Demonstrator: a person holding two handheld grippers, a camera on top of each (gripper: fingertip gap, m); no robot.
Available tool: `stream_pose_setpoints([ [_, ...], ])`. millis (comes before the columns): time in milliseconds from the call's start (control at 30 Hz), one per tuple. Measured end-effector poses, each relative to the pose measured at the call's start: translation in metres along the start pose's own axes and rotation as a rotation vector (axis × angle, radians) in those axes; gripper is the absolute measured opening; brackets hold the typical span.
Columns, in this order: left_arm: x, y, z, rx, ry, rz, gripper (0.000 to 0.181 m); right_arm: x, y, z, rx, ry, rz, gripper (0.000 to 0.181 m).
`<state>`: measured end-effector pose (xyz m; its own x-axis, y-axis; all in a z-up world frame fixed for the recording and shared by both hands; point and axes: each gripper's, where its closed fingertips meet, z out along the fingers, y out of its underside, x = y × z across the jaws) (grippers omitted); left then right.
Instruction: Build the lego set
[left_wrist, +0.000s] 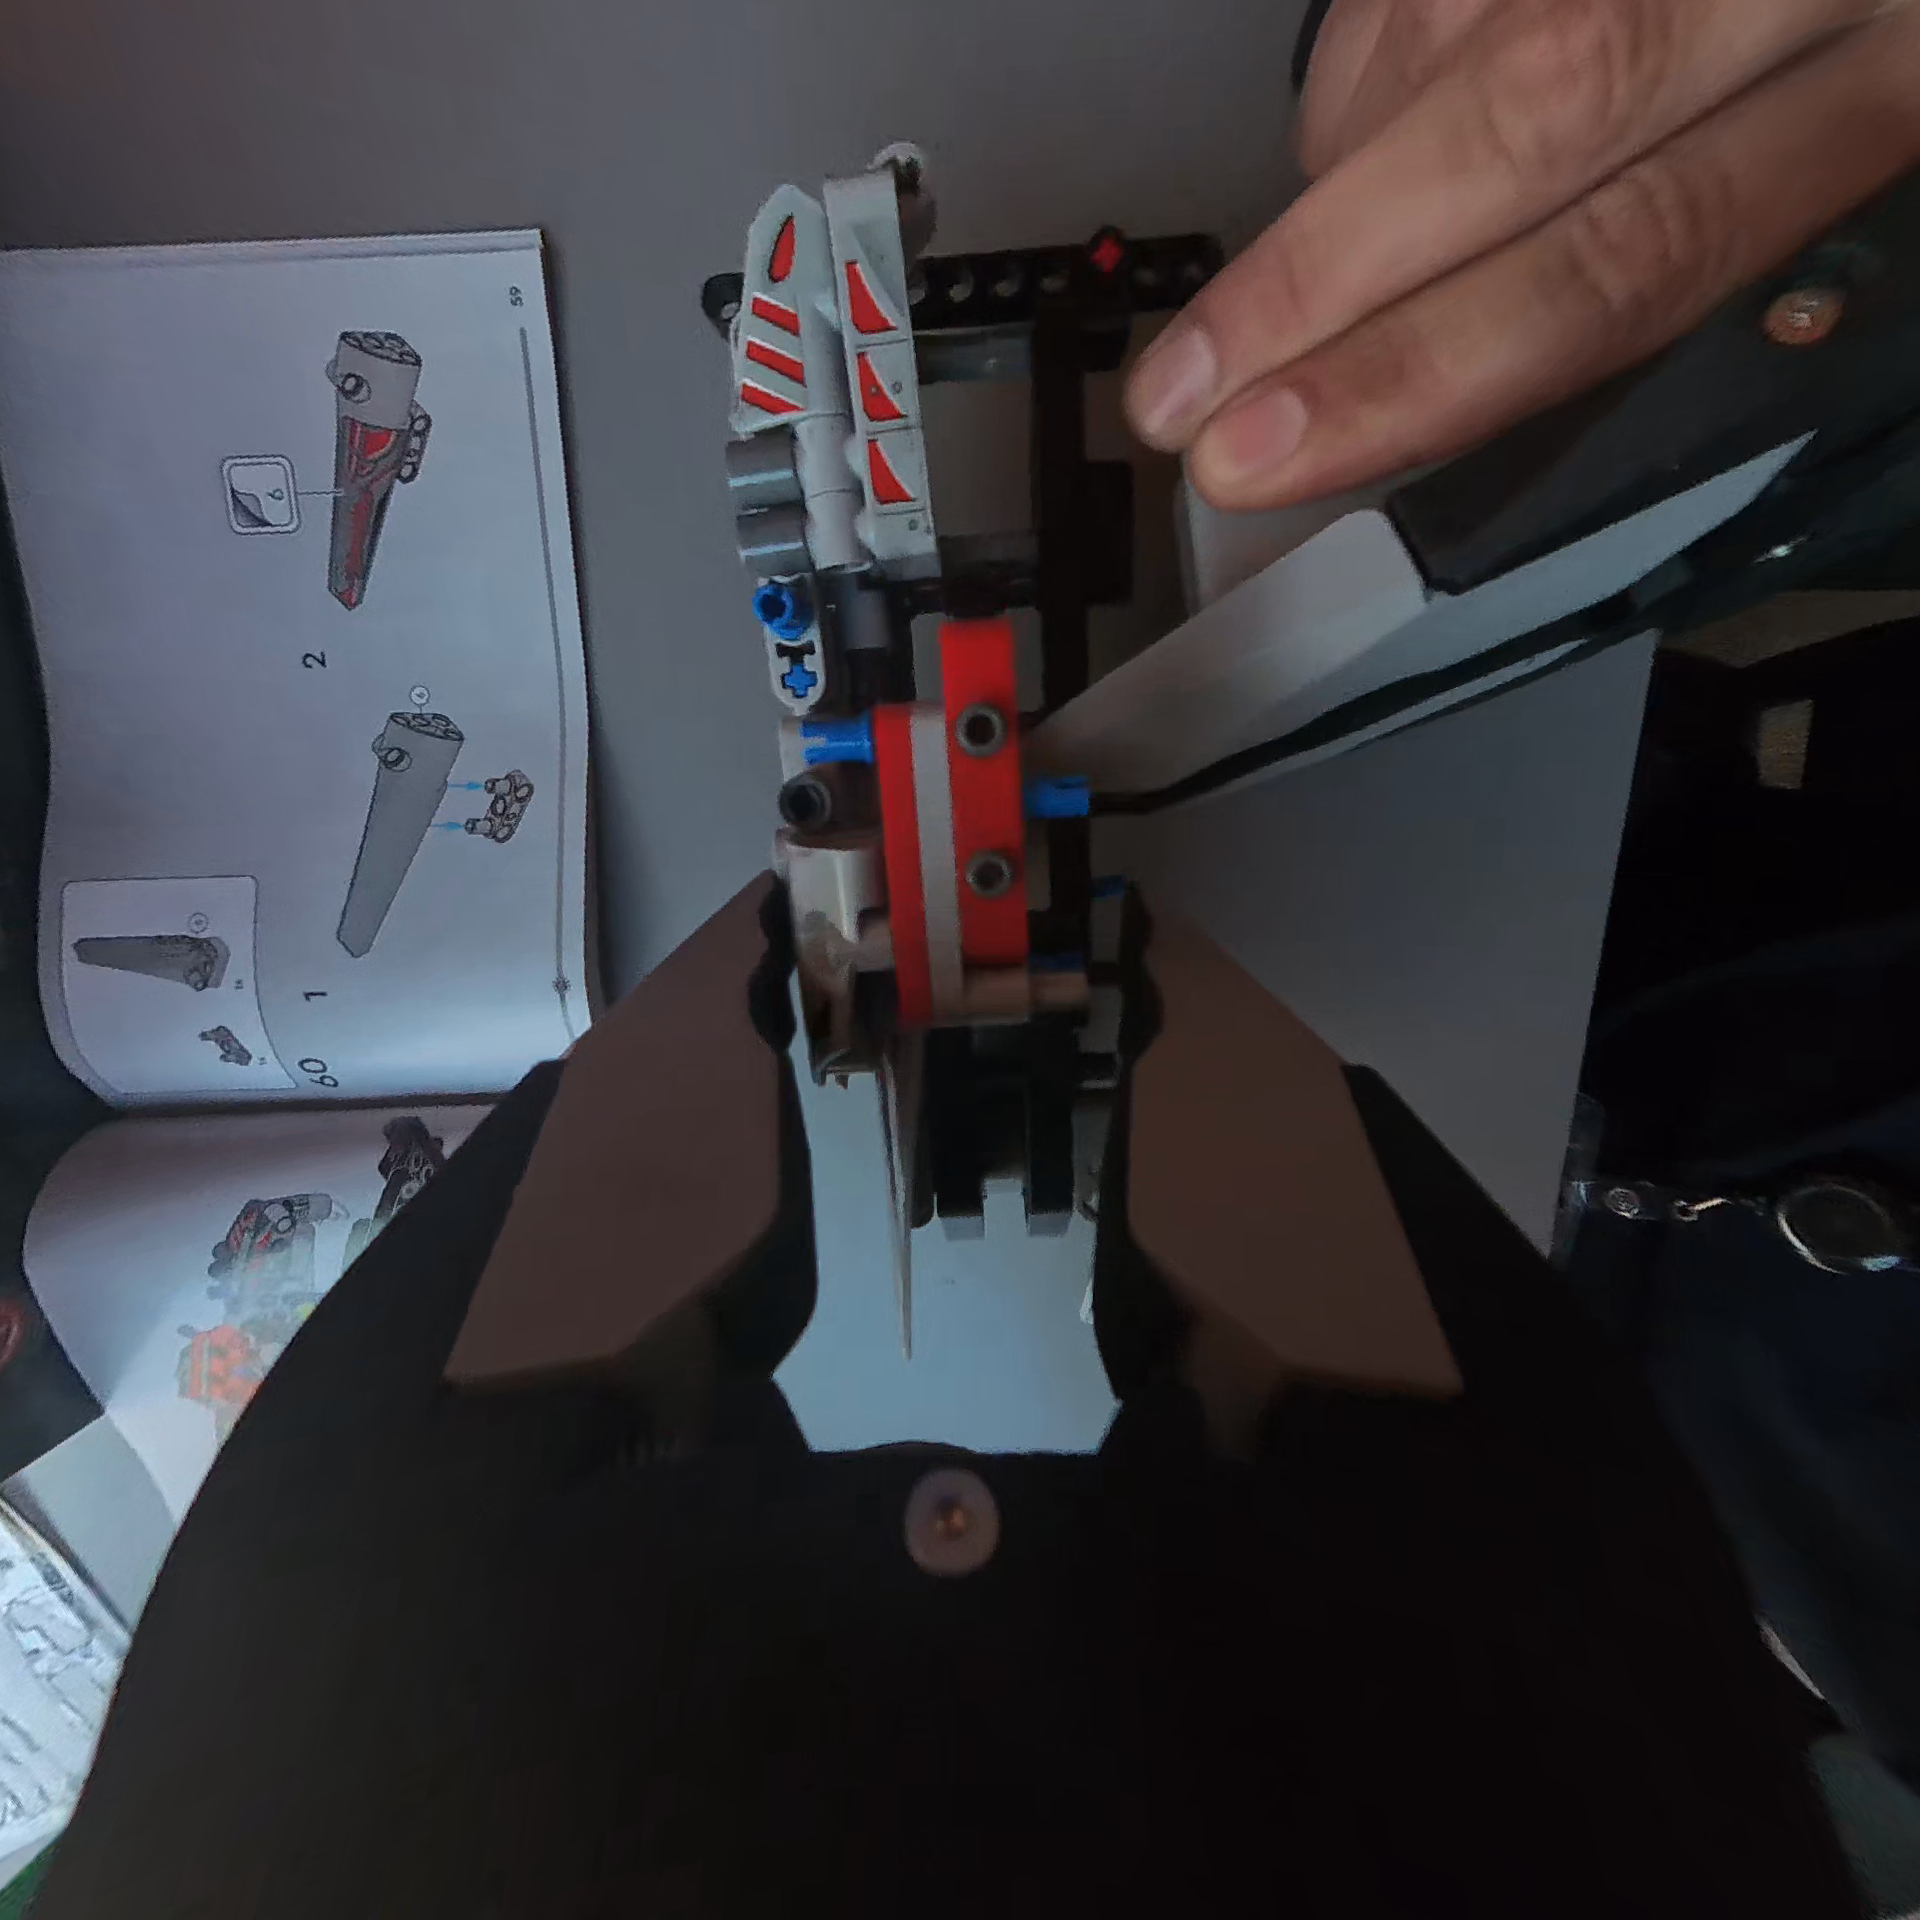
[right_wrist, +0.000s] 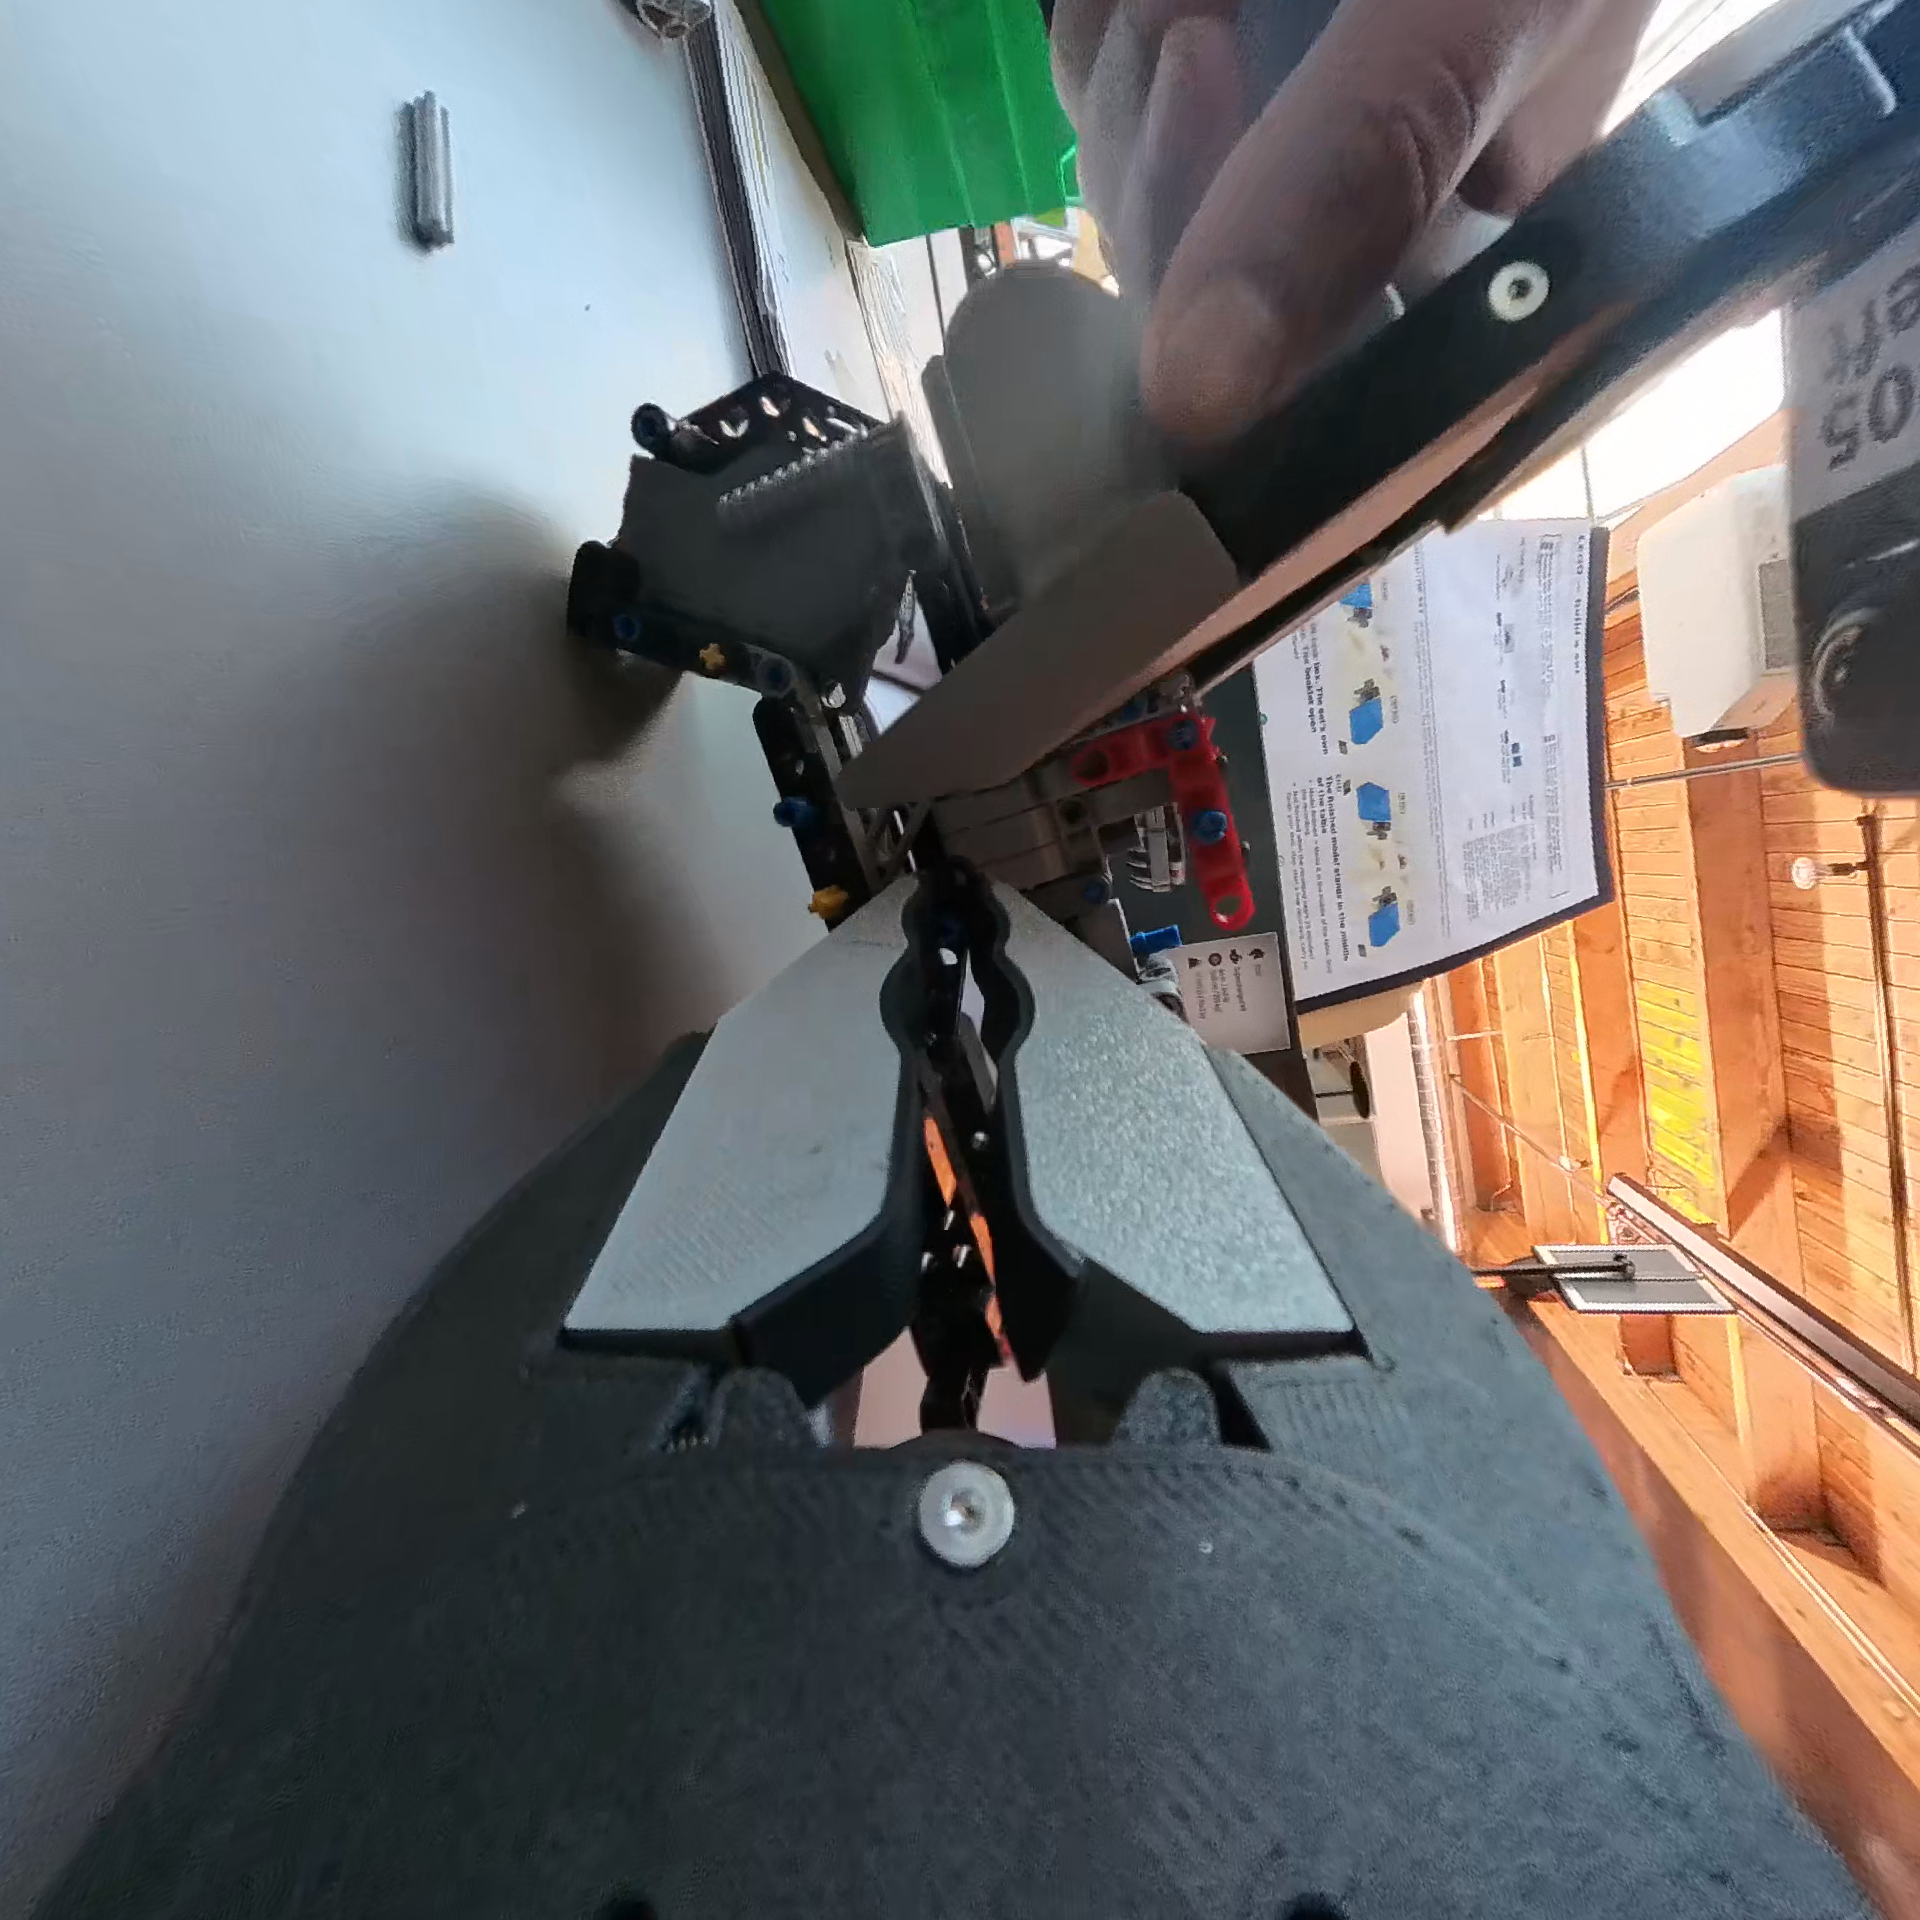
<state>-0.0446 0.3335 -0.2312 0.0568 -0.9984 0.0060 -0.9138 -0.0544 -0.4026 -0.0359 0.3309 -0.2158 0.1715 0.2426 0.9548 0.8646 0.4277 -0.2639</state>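
Nearby, open booklet (left_wrist: 301, 665) (beside model (left_wrist: 914, 644)), green bin (right_wrist: 935, 104), both tongs clamped.

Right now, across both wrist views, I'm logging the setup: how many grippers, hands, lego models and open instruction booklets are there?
Grippers: 2 (left gripper, right gripper)
Hands: 2 (right hand, left hand)
lego model: 1
instruction booklet: 1
Total: 6

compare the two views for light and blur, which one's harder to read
Left wrist view: dim, its gripper near-black, but the lego model is fairly sharp and the hand soft. Right wrist view: brighter, with window glare, a smeared hand and stretched edges; harder to read.
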Motion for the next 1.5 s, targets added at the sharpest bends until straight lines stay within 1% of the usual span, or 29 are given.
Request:
stream_pose_setpoints([
  [33,0.0,0.0,0.002,0.001,0.001,0.009,0.059,-0.001,0.001,-0.001,0.0,-0.003,-0.014,0.003],
  [167,0.008,0.001,0.01,-0.027,0.076,-0.002,0.056,-0.009,0.001,-0.003,-0.007,0.002,-0.135,0.002],
  [233,0.008,0.0,0.012,-0.036,0.095,-0.033,0.057,-0.007,0.003,-0.003,-0.028,0.032,-0.181,0.002],
  [267,0.008,0.0,0.012,-0.037,0.11,-0.053,0.056,0.001,0.001,-0.004,-0.022,0.076,-0.185,0.0],
  [300,0.009,0.001,0.015,-0.051,0.126,-0.065,0.055,0.014,0.003,-0.006,-0.022,0.135,-0.162,0.0],
  [333,0.01,0.0,0.016,-0.041,0.129,-0.07,0.055,0.023,0.012,-0.006,-0.044,0.154,-0.108,0.0],
  [367,0.01,-0.001,0.016,-0.038,0.127,-0.069,0.055,0.024,0.019,-0.006,-0.043,0.129,-0.053,0.0],
  [433,0.01,-0.002,0.016,-0.032,0.129,-0.07,0.054,0.007,0.014,-0.007,0.018,0.008,0.006,0.0],
  [500,0.009,-0.003,0.016,-0.021,0.14,-0.079,0.054,0.004,0.01,-0.012,0.039,-0.007,0.022,0.0],
  [567,0.008,-0.002,0.015,-0.005,0.157,-0.084,0.055,0.009,0.011,-0.017,0.059,-0.005,0.113,0.0],
  [667,0.007,-0.003,0.015,0.016,0.187,-0.101,0.055,0.011,0.022,-0.02,0.034,-0.037,0.245,0.0],
  [733,0.007,-0.002,0.014,0.017,0.192,-0.09,0.055,0.01,0.021,-0.022,0.046,-0.063,0.28,0.005],
  [767,0.008,-0.001,0.014,0.011,0.191,-0.078,0.055,0.007,0.02,-0.021,0.04,-0.094,0.291,0.001],
  [833,0.009,0.0,0.014,-0.005,0.183,-0.065,0.055,0.004,0.022,-0.019,0.005,-0.136,0.3,0.007],
  [933,0.009,0.0,0.014,-0.015,0.182,-0.071,0.055,-0.004,0.018,-0.016,-0.013,-0.213,0.341,0.011],
  [1000,0.011,0.001,0.013,-0.023,0.192,-0.059,0.055,-0.007,0.014,-0.014,-0.01,-0.25,0.401,0.013],
  [1067,0.012,0.001,0.013,-0.017,0.204,-0.057,0.054,-0.005,0.007,-0.013,0.015,-0.26,0.483,0.016],
  [1133,0.013,0.0,0.012,0.0,0.218,-0.087,0.055,-0.005,0.004,-0.011,0.009,-0.253,0.524,0.018],
  [1233,0.017,0.002,0.011,0.017,0.233,-0.07,0.056,-0.013,0.003,-0.006,-0.026,-0.249,0.477,0.018],
  [1333,0.015,0.004,0.012,0.015,0.205,-0.055,0.056,-0.017,0.002,-0.002,-0.041,-0.241,0.412,0.013],
  [1400,0.012,0.004,0.012,0.012,0.186,-0.06,0.056,-0.019,0.002,0.0,-0.068,-0.211,0.312,0.01],
  [1467,0.011,0.004,0.013,0.005,0.176,-0.057,0.056,-0.022,0.001,0.001,-0.092,-0.176,0.201,0.001],
  [1500,0.011,0.005,0.013,0.002,0.169,-0.052,0.056,-0.022,0.001,0.002,-0.106,-0.156,0.158,0.0],
])
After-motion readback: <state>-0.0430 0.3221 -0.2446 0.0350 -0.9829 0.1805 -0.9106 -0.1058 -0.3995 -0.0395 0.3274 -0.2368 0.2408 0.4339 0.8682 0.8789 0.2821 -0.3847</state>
